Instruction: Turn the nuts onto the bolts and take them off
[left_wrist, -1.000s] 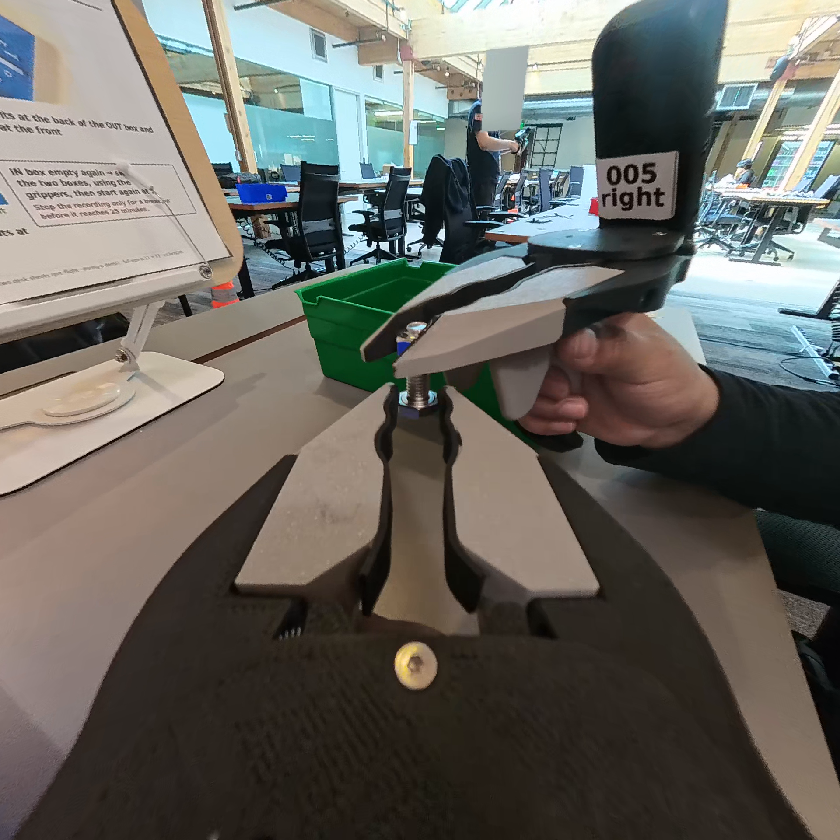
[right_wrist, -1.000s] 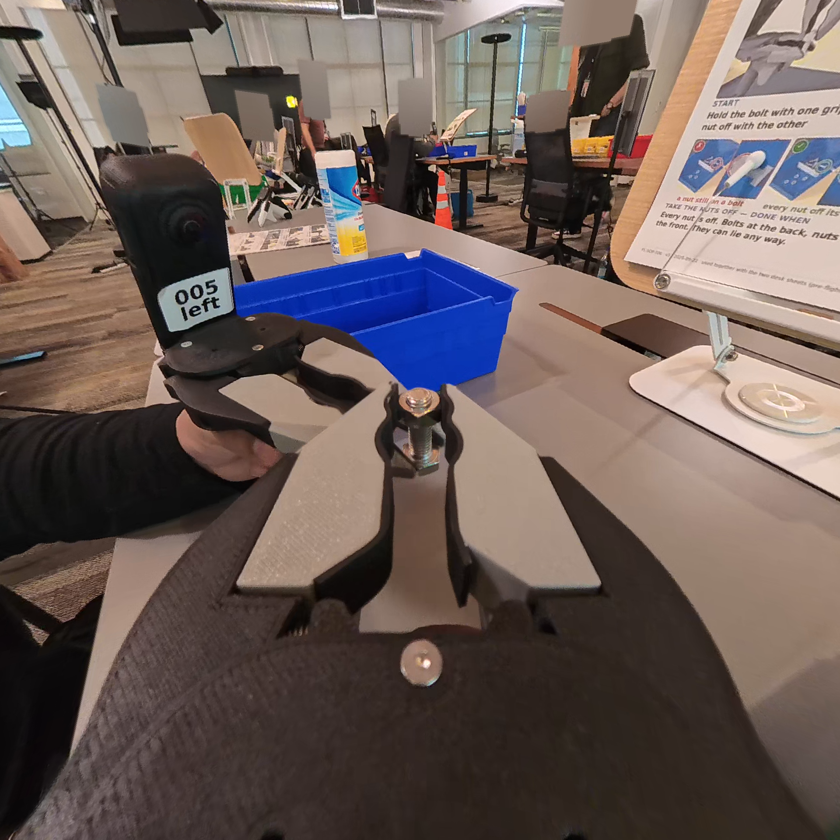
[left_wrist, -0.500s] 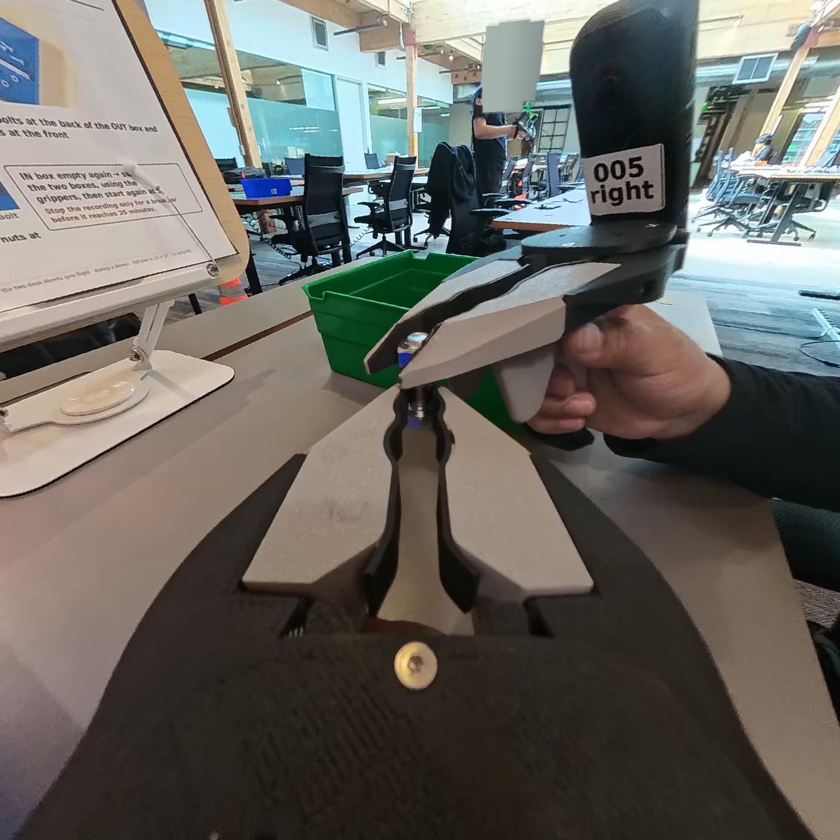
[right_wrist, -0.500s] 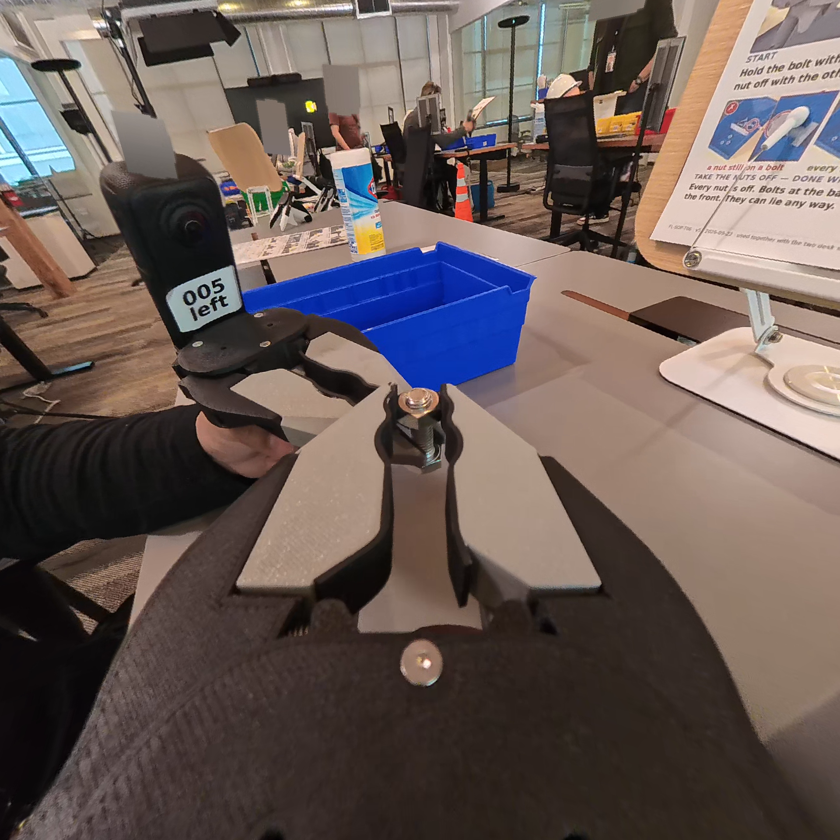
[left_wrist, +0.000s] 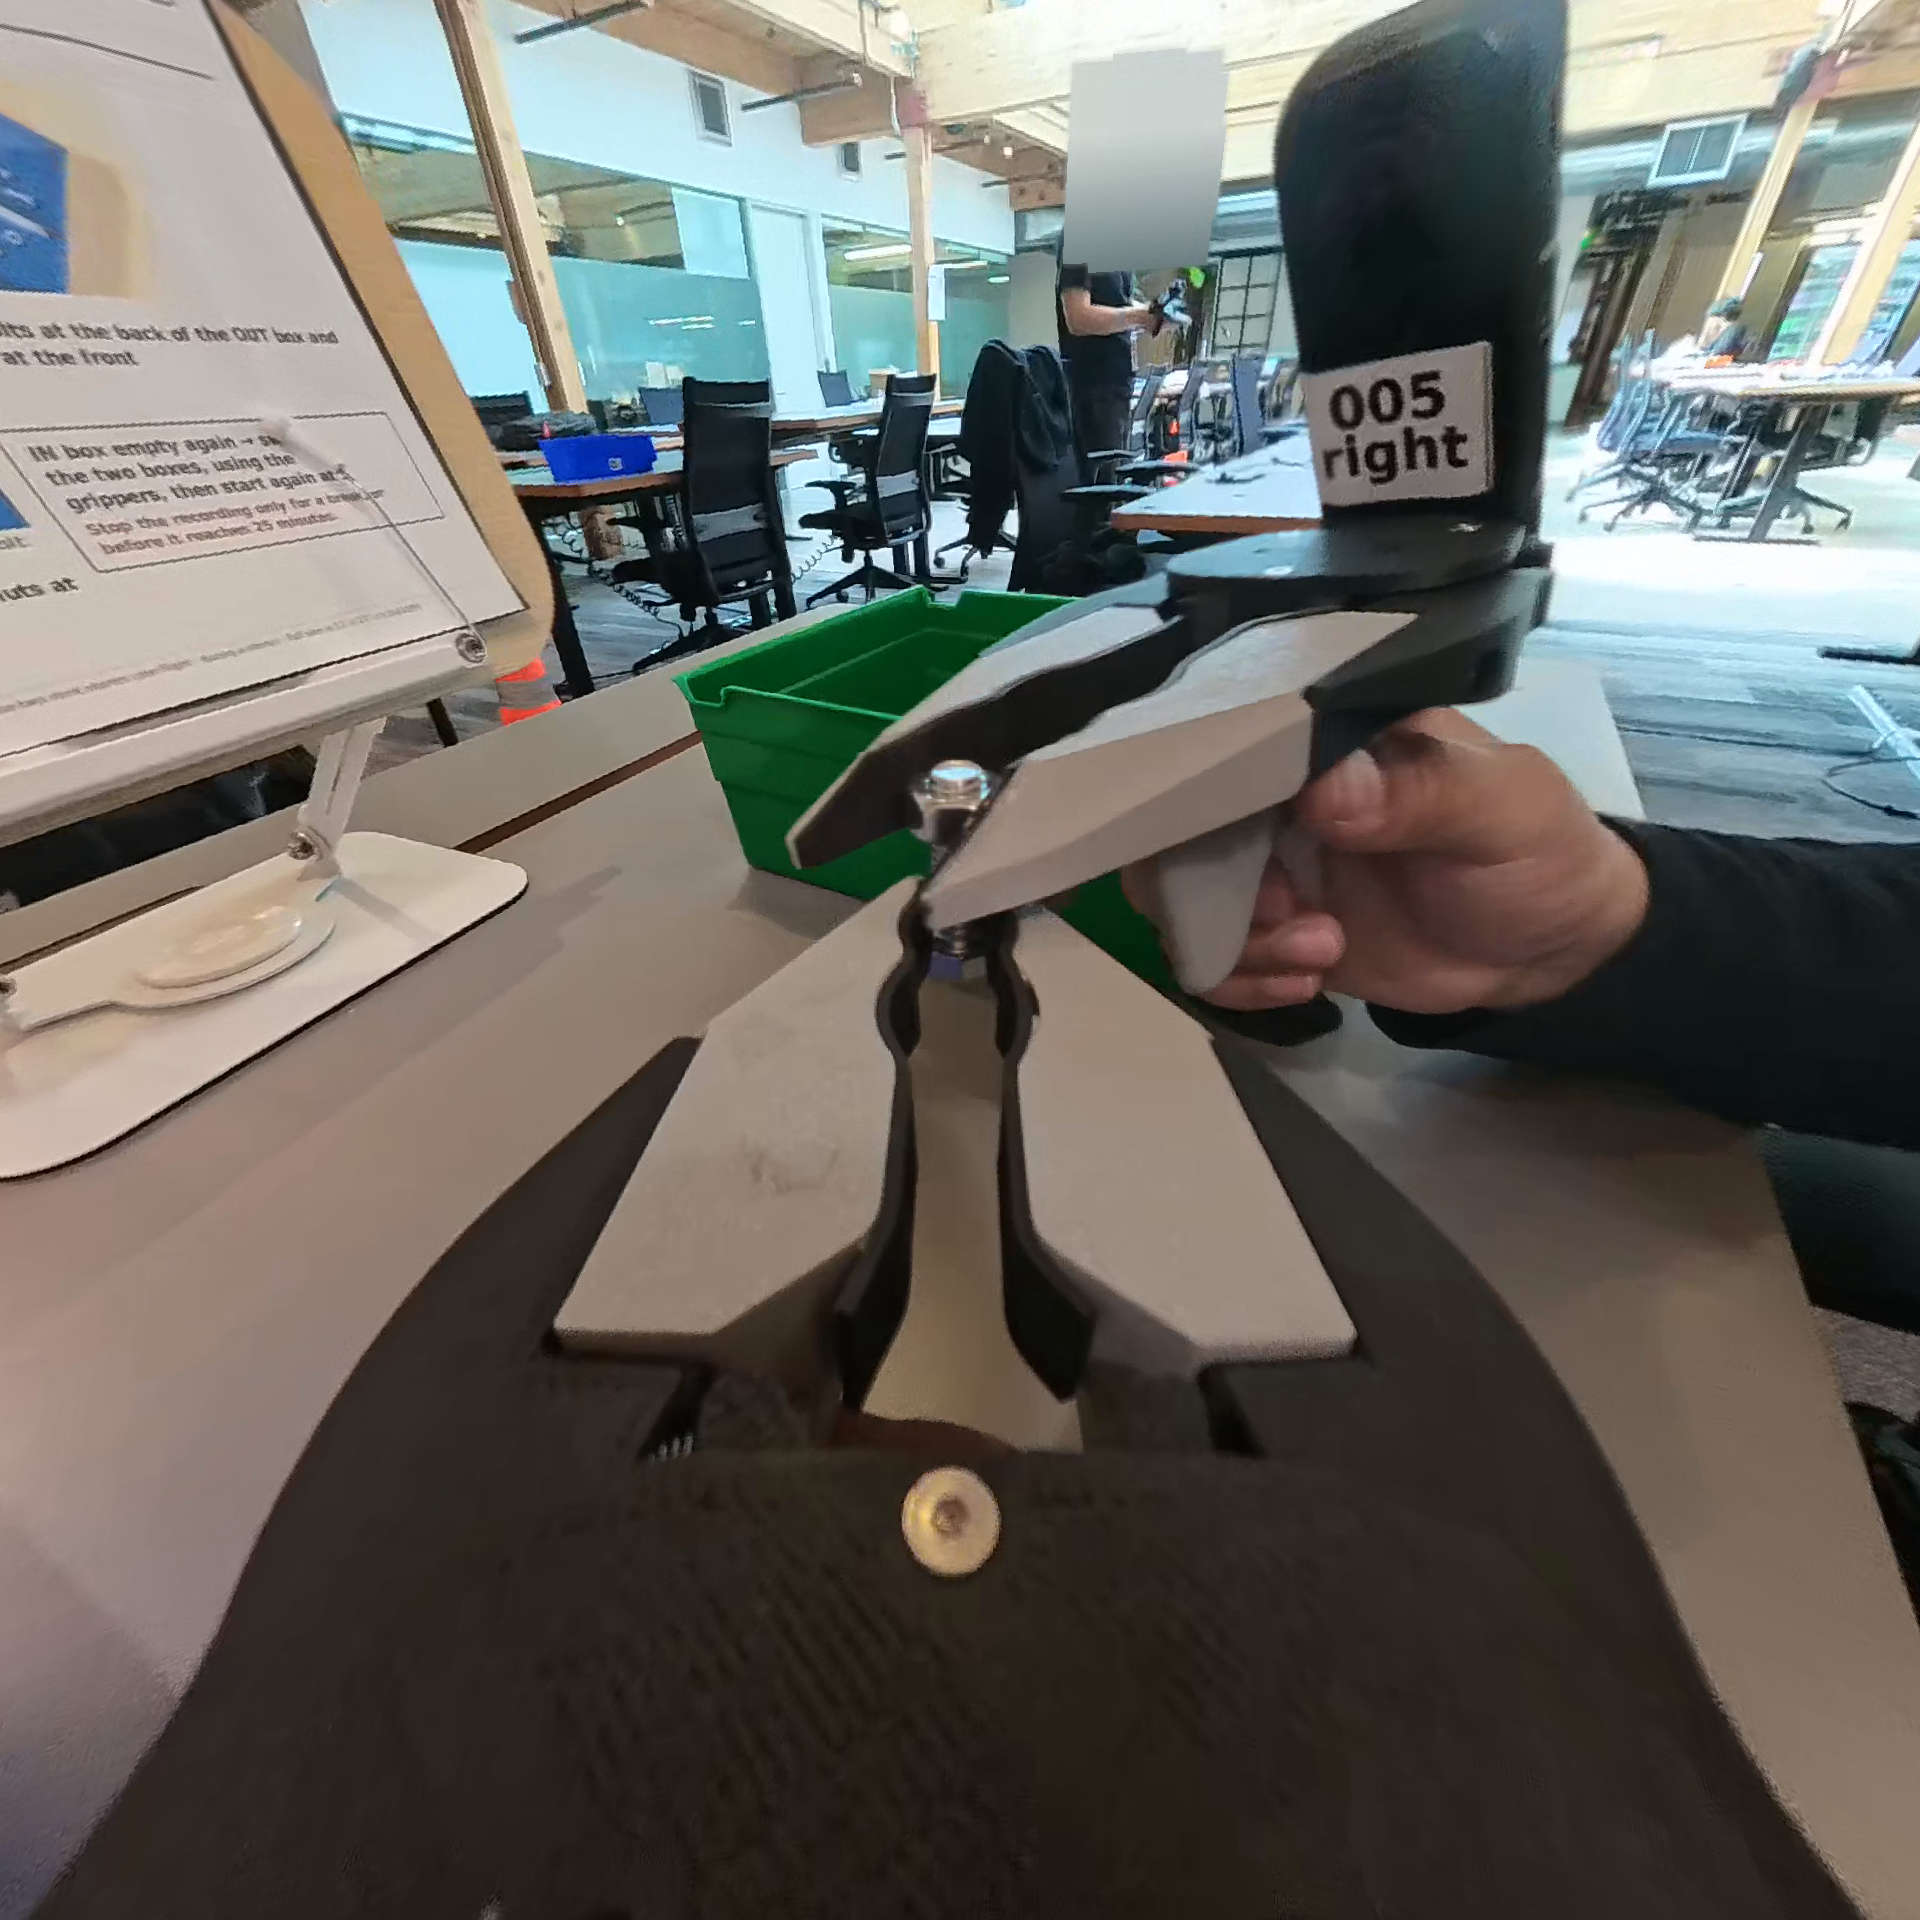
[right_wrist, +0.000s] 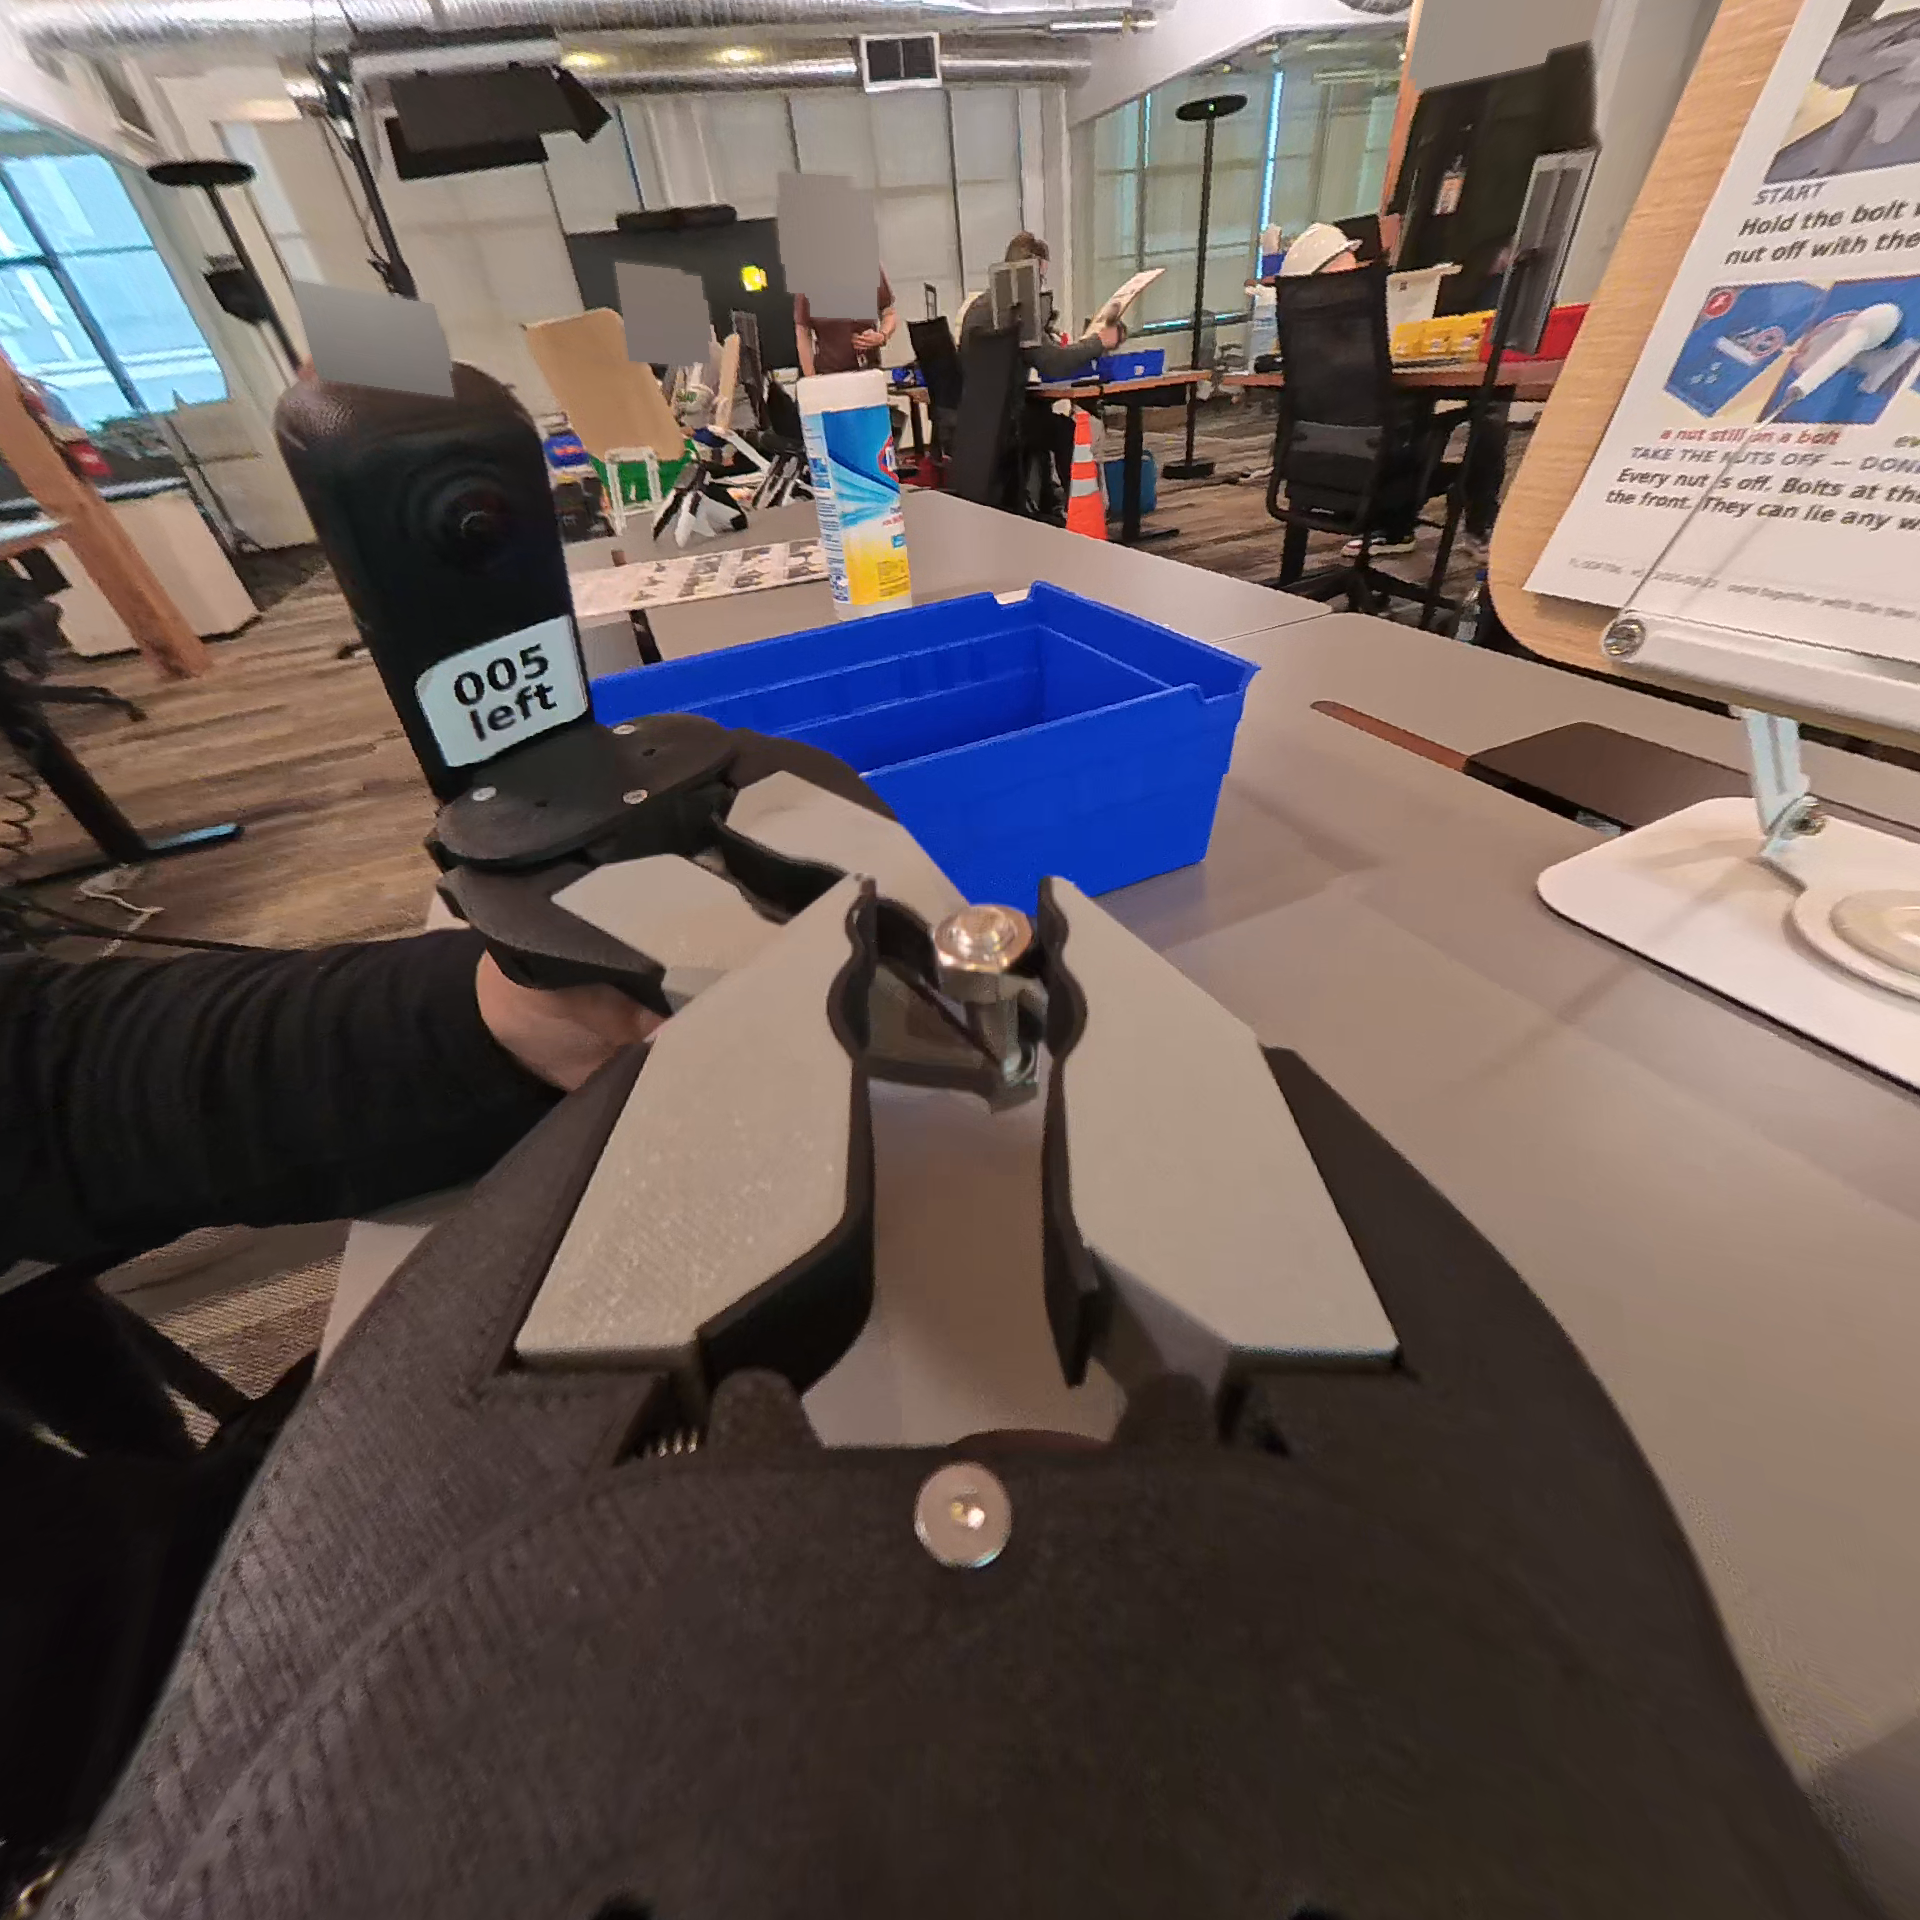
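Observation:
A silver bolt stands upright above the grey table (left_wrist: 312, 1195). Its head (right_wrist: 982, 935) sits between the fingers of my right gripper (right_wrist: 956, 925). These jaws stand a little apart: the head rests against the right finger and there is a gap on the left. My left gripper (left_wrist: 954, 935) is shut on the nut (left_wrist: 951, 964) at the lower end of the bolt. In the left wrist view the right gripper (left_wrist: 868, 868) reaches in from the right over the bolt head (left_wrist: 954, 790). The left gripper also shows in the right wrist view (right_wrist: 966, 1049), under the bolt.
A green bin (left_wrist: 790, 717) stands just behind the grippers in the left wrist view. A blue bin (right_wrist: 1039, 790) stands behind them in the right wrist view. A white sign stand (left_wrist: 208, 935) is on the far side of the table, and a wipes canister (right_wrist: 857, 488) is behind the blue bin. Only a small space, under 4 cm, lies between the two pairs of fingers.
My left gripper closed on the nut. My right gripper's jaws have widened around the bolt head, and the bolt now leans against the right finger.

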